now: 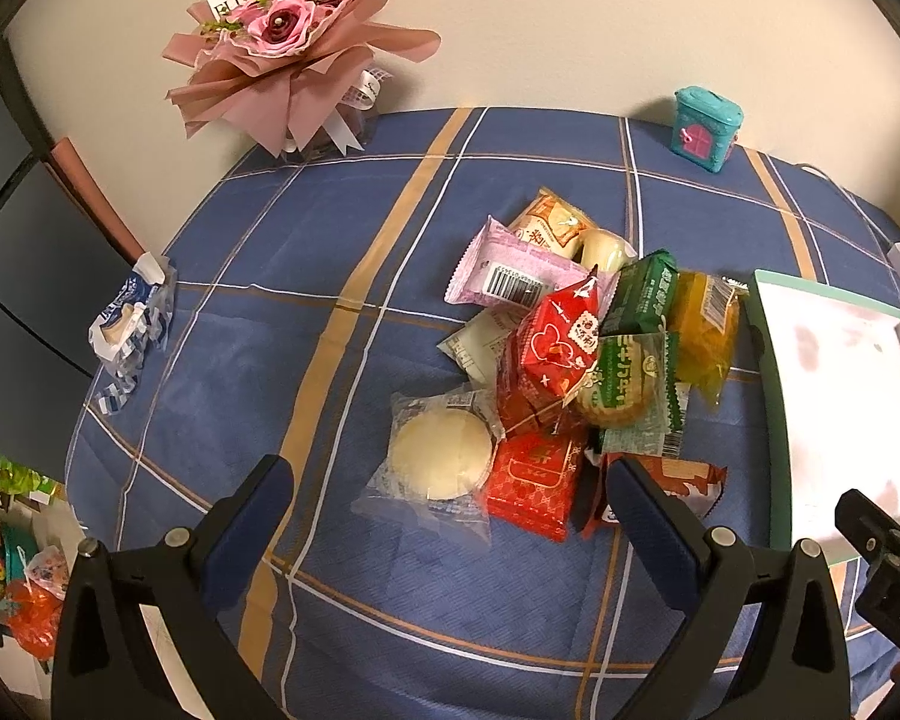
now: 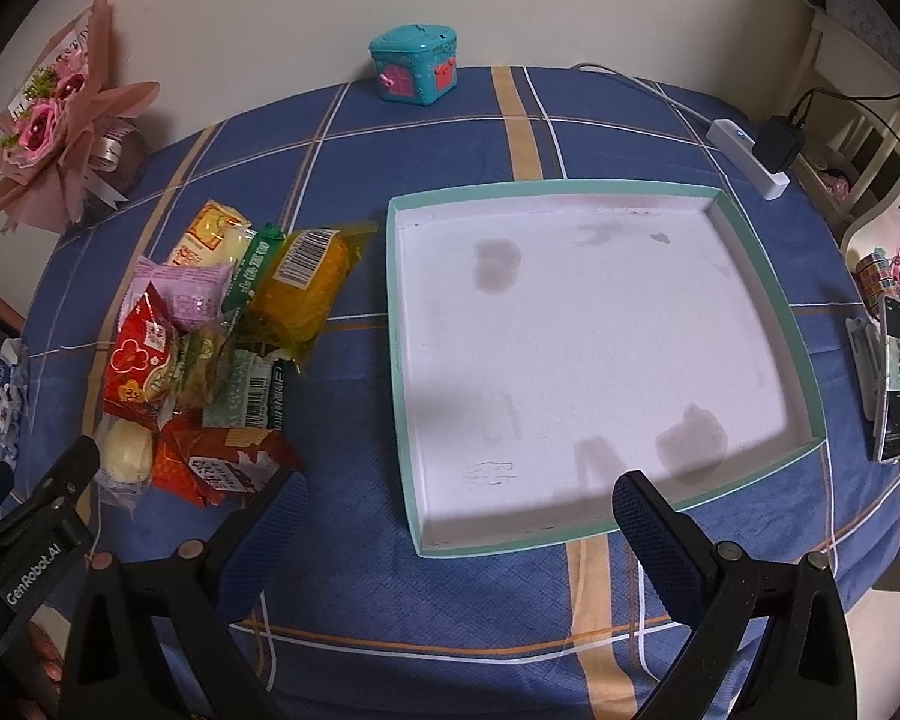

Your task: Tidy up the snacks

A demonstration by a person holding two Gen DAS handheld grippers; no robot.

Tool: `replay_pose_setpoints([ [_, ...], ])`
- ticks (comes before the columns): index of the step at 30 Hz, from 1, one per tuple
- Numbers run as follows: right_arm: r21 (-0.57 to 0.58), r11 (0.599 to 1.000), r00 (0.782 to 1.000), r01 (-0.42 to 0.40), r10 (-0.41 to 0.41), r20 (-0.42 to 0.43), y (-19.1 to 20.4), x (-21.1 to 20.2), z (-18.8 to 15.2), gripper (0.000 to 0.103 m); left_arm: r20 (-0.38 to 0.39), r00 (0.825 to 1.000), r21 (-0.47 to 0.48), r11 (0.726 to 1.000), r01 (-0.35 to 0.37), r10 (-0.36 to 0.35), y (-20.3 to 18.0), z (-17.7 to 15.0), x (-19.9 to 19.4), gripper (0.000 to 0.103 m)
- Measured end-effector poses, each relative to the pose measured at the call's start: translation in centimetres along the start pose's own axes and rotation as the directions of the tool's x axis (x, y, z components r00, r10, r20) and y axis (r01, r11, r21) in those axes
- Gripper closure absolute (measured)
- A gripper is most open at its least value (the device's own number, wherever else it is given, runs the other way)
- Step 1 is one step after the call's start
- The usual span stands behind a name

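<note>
While a bouquet (image 1: 282, 48) and teal toy box (image 2: 414, 69) sit at the far table edge, well clear, the snack pile (image 1: 576, 348) lies just left of the tray (image 2: 399, 324); left gripper (image 1: 450, 498) wide open, empty, round bun pkt (image 1: 438, 456) betw. its fingers; right gripper (image 2: 459, 501) wide open, empty, over tray's near rim.

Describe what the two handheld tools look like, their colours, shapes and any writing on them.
Both are alike: the left tool and the right tool each have black plastic frames with silver rivets, spreading into two angled fingers faced with dark blue textured pads. In the right wrist view, the left tool's black body carries white lettering reading GenRobot.AI. No cables, sleeves or hands are visible.
</note>
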State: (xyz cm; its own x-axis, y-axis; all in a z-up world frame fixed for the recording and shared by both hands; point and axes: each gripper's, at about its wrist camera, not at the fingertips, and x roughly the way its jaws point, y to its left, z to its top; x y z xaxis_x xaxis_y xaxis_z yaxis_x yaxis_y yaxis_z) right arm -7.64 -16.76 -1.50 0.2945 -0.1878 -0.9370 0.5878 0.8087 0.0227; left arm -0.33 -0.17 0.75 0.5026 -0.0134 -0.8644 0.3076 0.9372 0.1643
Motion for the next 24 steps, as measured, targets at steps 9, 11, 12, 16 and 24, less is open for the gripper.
replay_pose_setpoints([
  [9, -0.007, 1.0, 1.0, -0.002, 0.002, -0.004, 0.15, 0.08, -0.03, 0.0, -0.008, 1.0, 0.009, 1.0, 0.019, -0.019, -0.24, 0.04, 0.02, 0.0],
  [11, -0.01, 1.0, 1.0, -0.001, 0.001, -0.006, 0.23, 0.12, -0.07, 0.0, -0.016, 0.999, 0.006, 0.999, 0.038, -0.038, -0.16, 0.0, 0.14, 0.0],
  [12, -0.011, 1.0, 1.0, -0.002, 0.002, -0.007, 0.26, 0.13, -0.08, 0.0, -0.017, 0.999, 0.006, 0.999, 0.044, -0.044, -0.18, -0.01, 0.16, 0.0],
  [16, -0.016, 1.0, 1.0, 0.001, -0.001, -0.009, 0.32, 0.12, -0.09, 0.0, -0.019, 0.998, 0.008, 0.999, 0.053, -0.053, -0.28, -0.07, 0.17, 0.0],
  [24, -0.024, 1.0, 1.0, 0.008, -0.008, -0.014, 0.43, 0.19, -0.08, 0.0, -0.021, 0.998, 0.002, 0.998, 0.057, -0.057, -0.27, -0.04, 0.22, 0.0],
])
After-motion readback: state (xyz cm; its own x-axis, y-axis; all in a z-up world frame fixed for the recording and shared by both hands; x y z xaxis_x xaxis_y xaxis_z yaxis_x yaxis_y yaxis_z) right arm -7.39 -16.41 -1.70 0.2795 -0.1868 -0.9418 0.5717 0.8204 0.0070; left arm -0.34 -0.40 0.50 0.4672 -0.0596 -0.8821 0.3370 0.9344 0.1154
